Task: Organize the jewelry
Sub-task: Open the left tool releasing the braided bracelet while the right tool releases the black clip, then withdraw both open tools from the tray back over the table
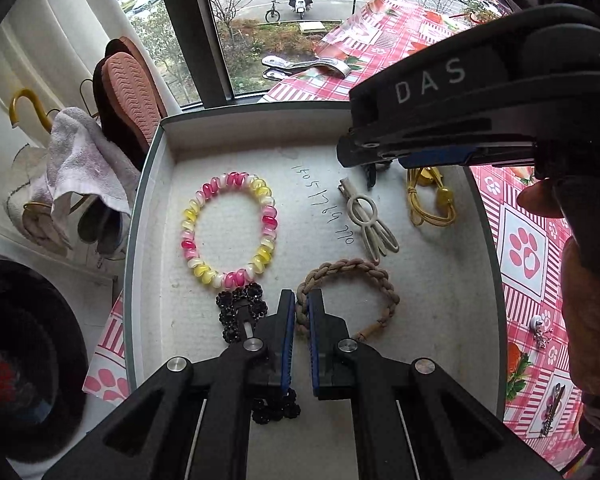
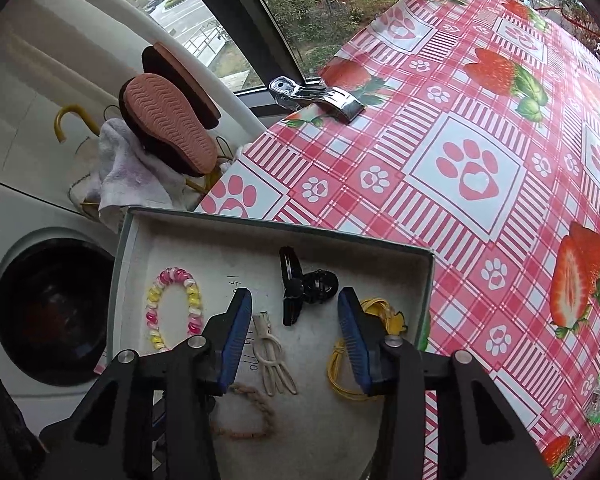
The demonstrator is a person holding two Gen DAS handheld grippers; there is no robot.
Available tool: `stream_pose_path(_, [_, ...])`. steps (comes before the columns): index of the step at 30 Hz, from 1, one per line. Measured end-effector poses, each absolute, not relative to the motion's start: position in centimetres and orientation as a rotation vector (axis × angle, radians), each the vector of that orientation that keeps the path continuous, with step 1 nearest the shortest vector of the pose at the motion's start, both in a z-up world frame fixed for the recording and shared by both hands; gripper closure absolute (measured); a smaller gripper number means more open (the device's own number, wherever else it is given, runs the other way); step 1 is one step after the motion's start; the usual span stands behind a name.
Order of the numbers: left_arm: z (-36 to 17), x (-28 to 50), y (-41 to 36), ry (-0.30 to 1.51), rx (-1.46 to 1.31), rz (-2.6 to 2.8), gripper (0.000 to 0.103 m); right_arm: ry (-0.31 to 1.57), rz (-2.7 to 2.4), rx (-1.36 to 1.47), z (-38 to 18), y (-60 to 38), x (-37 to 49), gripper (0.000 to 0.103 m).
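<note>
A shallow white-lined tray (image 1: pixel 148 200) holds a pink and yellow spiral hair tie (image 1: pixel 192 216), a beige hair clip (image 1: pixel 366 212), a yellow cord (image 1: pixel 432 216), a brown braided band (image 1: pixel 356 266) and a black beaded clip (image 1: pixel 242 300). My left gripper (image 1: pixel 301 296) is shut low over the tray's near side. The braided band's left edge shows through the slit between its fingers, and the beaded clip lies under its left finger. My right gripper (image 2: pixel 294 300) stands open above the tray's far right part. A black claw clip (image 2: pixel 312 286) lies on the lining just beyond its fingertips, untouched.
The tray sits at the left end of a table with a pink strawberry-and-paw cloth (image 2: pixel 460 168). A metal clamp (image 2: pixel 320 96) grips the far table edge. Small trinkets (image 1: pixel 542 332) lie on the cloth right of the tray. A washing machine (image 2: pixel 52 300), slippers (image 2: pixel 168 120) and a window lie beyond.
</note>
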State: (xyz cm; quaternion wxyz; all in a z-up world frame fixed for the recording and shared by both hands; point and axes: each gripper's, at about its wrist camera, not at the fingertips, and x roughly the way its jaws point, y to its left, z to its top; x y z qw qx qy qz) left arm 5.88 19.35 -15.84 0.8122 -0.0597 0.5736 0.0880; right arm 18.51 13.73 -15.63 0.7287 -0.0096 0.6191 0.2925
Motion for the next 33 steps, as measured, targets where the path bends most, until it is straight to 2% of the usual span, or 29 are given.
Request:
stream_pose_path(17, [-14.7, 6.1, 18.2, 1.225, -0.092, 0.183, 0.090, 1.280, 0.621, 0.122, -9.8, 7.0, 17.2, 0.053])
stream_pose_path(22, [-14.4, 5.9, 17.9, 1.227, -0.082, 0.178, 0.090, 1.293, 0.568, 0.170, -9.6, 3.7, 15.8, 0.049])
stream_pose_path(23, [-14.4, 5.9, 18.0, 1.229, -0.082, 0.179, 0.070, 1.298, 0.558, 0.177, -9.7, 3.0, 15.3, 0.049])
stream_pose_path(24, [-14.4, 5.9, 18.1, 1.231, -0.081, 0.187, 0.042, 1.305, 0.550, 0.186, -9.8, 2.3, 14.8, 0.049])
stream_pose_path(25, [-14.2, 5.9, 18.3, 1.224, -0.079, 0.216, 0.000, 1.310, 0.541, 0.194, -9.9, 1.6, 14.4, 0.049])
stream_pose_path(27, [-13.4, 5.6, 18.2, 1.173, -0.072, 0.239, 0.000, 1.322, 0.521, 0.205, -10.2, 0.3, 13.6, 0.043])
stream_pose_path(33, [-13.3, 5.8, 17.4, 1.195, -0.040, 0.242, 0.000, 1.340, 0.468, 0.249, -10.8, -3.0, 11.4, 0.037])
